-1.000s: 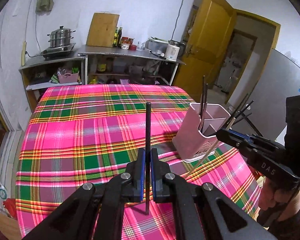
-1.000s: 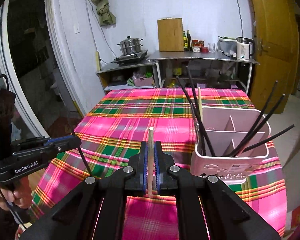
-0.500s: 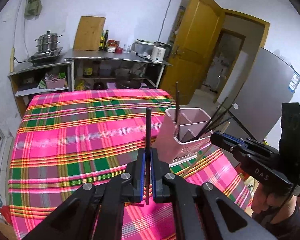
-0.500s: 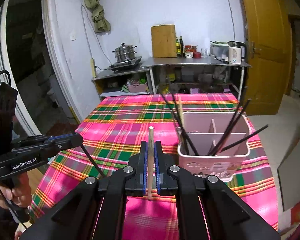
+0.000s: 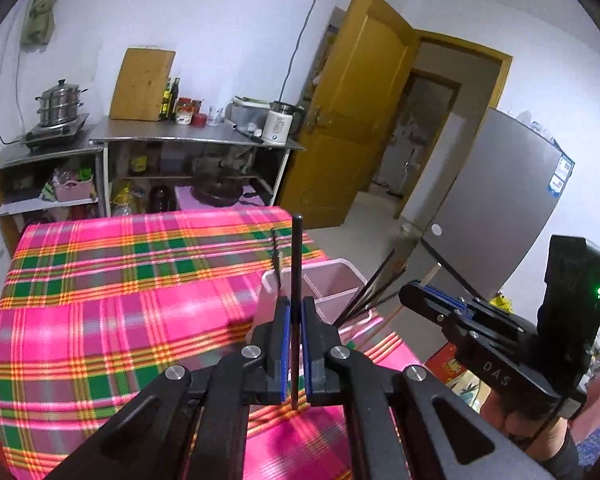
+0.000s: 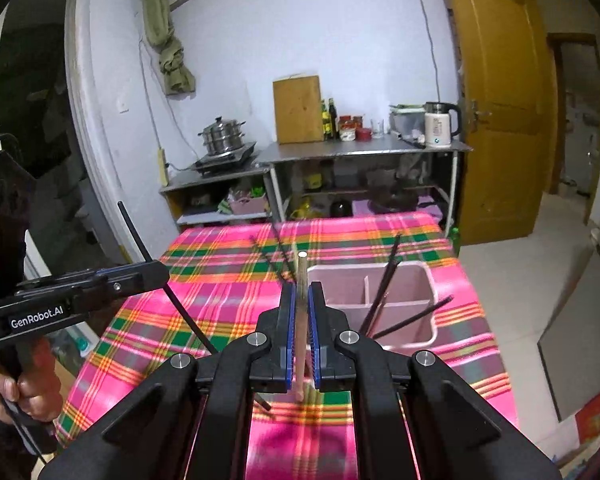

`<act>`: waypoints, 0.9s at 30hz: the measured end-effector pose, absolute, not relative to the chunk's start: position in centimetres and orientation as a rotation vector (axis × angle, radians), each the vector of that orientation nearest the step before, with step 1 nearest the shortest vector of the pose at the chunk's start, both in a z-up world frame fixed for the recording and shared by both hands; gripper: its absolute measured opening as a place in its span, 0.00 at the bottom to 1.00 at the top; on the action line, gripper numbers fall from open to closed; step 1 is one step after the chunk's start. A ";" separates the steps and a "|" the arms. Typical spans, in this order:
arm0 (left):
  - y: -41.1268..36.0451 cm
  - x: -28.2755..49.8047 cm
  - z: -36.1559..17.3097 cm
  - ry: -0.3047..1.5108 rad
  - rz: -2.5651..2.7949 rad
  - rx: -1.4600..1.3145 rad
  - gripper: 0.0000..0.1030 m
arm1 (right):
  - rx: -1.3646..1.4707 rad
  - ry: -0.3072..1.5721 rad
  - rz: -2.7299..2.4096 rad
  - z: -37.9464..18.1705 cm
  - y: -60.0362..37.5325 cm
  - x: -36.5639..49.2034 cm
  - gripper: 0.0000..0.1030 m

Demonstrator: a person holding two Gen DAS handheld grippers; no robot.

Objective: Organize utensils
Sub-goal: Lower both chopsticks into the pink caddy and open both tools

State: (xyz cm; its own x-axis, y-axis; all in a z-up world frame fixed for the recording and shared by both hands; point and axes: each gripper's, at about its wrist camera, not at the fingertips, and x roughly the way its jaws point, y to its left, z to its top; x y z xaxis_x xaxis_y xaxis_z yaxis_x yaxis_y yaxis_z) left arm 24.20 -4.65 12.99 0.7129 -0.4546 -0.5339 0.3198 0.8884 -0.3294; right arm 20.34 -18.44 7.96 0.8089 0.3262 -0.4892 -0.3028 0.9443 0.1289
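While each tool (image 5: 294,344) (image 6: 302,332) clamps 1 chopstick (image 5: 297,264) (image 6: 301,300).

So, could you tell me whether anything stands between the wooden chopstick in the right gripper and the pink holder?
Nothing visible does. The right gripper holds the wooden chopstick upright just short of the pink holder; the black chopsticks already inside lean in two compartments, leaving open room.

We see the holder (image 6: 384,300) on the table (image 6: 220,300), toward its right edge, with several chopsticks (image 6: 384,284) standing tilted in its compartments. Behind the table a counter (image 6: 360,148) runs along the wall, bearing a cutting board (image 6: 298,110), bottles (image 6: 329,118) and a kettle (image 6: 438,124); left of it a pot (image 6: 222,134) sits on a lower shelf, and a door (image 6: 500,120) stands to the right.
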 end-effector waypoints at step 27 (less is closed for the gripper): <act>-7.9 31.5 11.5 0.612 -0.414 -0.220 0.04 | 0.028 0.470 0.273 7.8 -19.2 25.0 0.06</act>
